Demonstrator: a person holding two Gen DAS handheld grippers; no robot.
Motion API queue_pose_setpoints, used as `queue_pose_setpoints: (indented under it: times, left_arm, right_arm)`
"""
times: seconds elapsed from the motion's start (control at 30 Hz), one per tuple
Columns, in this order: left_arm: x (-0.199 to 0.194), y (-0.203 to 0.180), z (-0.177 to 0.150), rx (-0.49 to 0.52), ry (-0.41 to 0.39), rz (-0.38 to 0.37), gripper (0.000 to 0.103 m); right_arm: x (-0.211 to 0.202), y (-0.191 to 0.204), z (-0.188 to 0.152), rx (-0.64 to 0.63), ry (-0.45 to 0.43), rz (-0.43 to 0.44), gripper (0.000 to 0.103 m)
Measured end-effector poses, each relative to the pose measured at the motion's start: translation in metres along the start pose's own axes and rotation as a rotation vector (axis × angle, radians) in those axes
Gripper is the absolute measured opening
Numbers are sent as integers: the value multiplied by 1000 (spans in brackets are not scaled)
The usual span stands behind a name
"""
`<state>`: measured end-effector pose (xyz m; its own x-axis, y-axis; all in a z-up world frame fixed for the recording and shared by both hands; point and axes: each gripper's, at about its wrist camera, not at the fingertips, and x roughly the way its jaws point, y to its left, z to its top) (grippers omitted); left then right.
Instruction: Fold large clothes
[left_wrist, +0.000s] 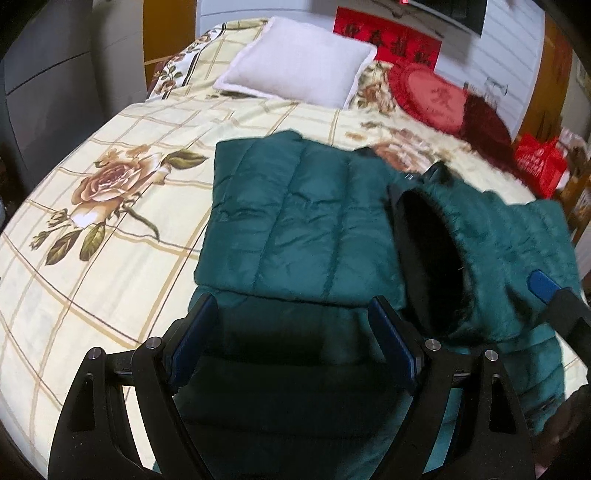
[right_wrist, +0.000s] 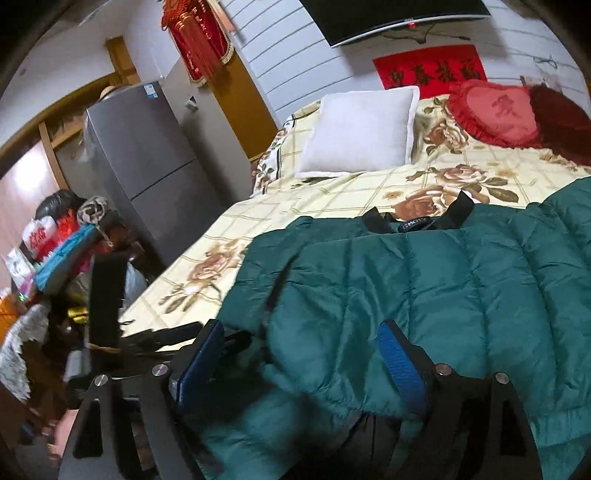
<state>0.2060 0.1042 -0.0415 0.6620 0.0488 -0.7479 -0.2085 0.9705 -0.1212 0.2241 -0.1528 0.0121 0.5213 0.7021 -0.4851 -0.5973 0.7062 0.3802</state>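
- Far to the left of the jacket, my right-hand view catches a grey fridge (right_wrist: 147, 177) standing beside the bed (left_wrist: 92, 258), with a cluttered heap of bags and cloth in front of it.
- Left of the jacket, the bedspread lies bare, big printed roses on cream checks.
- My left tongs (left_wrist: 291, 332) hang over the near edge of the jacket, jaws spread wide, blue pads on either side of dark green fabric but not pinching it.
- The green quilted jacket (left_wrist: 295, 221) lies on the bed, its near half folded over so a padded panel sits on top.
- Beyond the jacket, a white pillow (left_wrist: 303, 62) rests near the head of the bed.
- My right tongs (right_wrist: 299, 354) are released too, jaws apart above the jacket's rumpled near edge, nothing gripped.
- Just right of the folded panel, the fur-trimmed hood (left_wrist: 461, 251) gapes open, dark inside.
- Beyond the jacket to the right, a red heart cushion (left_wrist: 436, 96) leans by the wall.
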Motion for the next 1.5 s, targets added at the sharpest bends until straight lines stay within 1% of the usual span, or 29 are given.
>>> queue_pose_setpoints:
  times: [0.03,0.07,0.1,0.17,0.2,0.27,0.33,0.37,0.47,0.5,0.53,0.57,0.6,0.67,0.7,0.77,0.83,0.9,1.0,1.1,1.17,1.2,1.23,1.3,1.33,1.4,1.43,1.47,1.5]
  left_arm:
    - [-4,-1,0,-4,-12,-22,84]
    - [-8,-3,1,-7,-25,-45,84]
    - [-14,-6,0,-6,-47,-84,84]
    - [-24,-14,-1,14,-82,-145,84]
    - [-29,-21,-1,32,-103,-185,84]
    - [-30,-34,3,70,-122,-255,84]
    - [-22,-52,8,112,-130,-280,84]
    - [-15,-59,10,123,-111,-297,84]
    - [11,-81,11,132,-14,-360,83]
    - [14,-85,10,138,-13,-373,78]
    - [15,-88,9,140,-13,-377,46]
    - [17,-90,10,139,4,-362,16]
    - [18,-92,11,126,23,-366,14]
    - [5,-94,14,127,-14,-354,11]
    - [-6,-94,16,137,-43,-346,10]
    - [-32,-89,22,139,-97,-357,10]
    - [-65,-76,32,144,-175,-370,10]
    - [-91,-55,42,145,-244,-350,10]
    - [-107,-20,55,130,-294,-302,10]
    - [-87,10,57,104,-244,-258,10]
    - [-59,20,48,105,-172,-222,17]
    - [-49,23,42,101,-145,-213,19]
    - [-36,30,33,78,-98,-206,19]
    - [-26,44,21,10,-55,-231,19]
    - [-26,51,16,-24,-54,-247,19]
    - [-38,63,11,-82,-112,-236,19]
    - [-46,69,12,-116,-152,-210,19]
    - [-56,73,14,-152,-198,-162,19]
    - [-67,74,19,-173,-244,-128,19]
  right_arm:
    - [-7,1,1,-5,-14,-31,83]
    - [-14,2,1,-12,-17,-91,83]
    - [-21,2,1,-26,-4,-194,83]
    - [-32,-3,-2,-35,14,-320,83]
    - [-39,-6,-6,-36,22,-357,83]
    - [-51,-13,-14,-14,53,-392,83]
    - [-64,-20,-22,27,70,-417,83]
    - [-70,-22,-27,47,73,-426,83]
    - [-81,-35,-46,129,86,-447,83]
    - [-79,-40,-52,145,101,-450,83]
    - [-72,-44,-58,153,133,-456,83]
    - [-66,-47,-64,148,155,-466,83]
    - [-58,-49,-69,139,186,-478,83]
    - [-44,-51,-77,113,231,-507,85]
    - [-40,-49,-78,92,234,-522,90]
    - [-32,-43,-78,53,256,-540,95]
    - [-28,-42,-78,39,267,-557,96]
    - [-27,-43,-78,43,270,-556,98]
    - [-30,-45,-78,53,267,-548,98]
    - [-27,-45,-79,54,270,-548,99]
    - [-29,-44,-79,53,273,-551,100]
    - [-30,-44,-79,53,274,-550,100]
    - [-31,-45,-78,57,275,-547,100]
    - [-37,-48,-76,81,261,-528,99]
    - [-44,-51,-71,106,237,-519,99]
    - [-67,-57,-58,135,141,-534,99]
    - [-80,-59,-50,139,84,-561,99]
    - [-89,-62,-45,142,42,-578,99]
    - [-104,-66,-35,145,-26,-595,97]
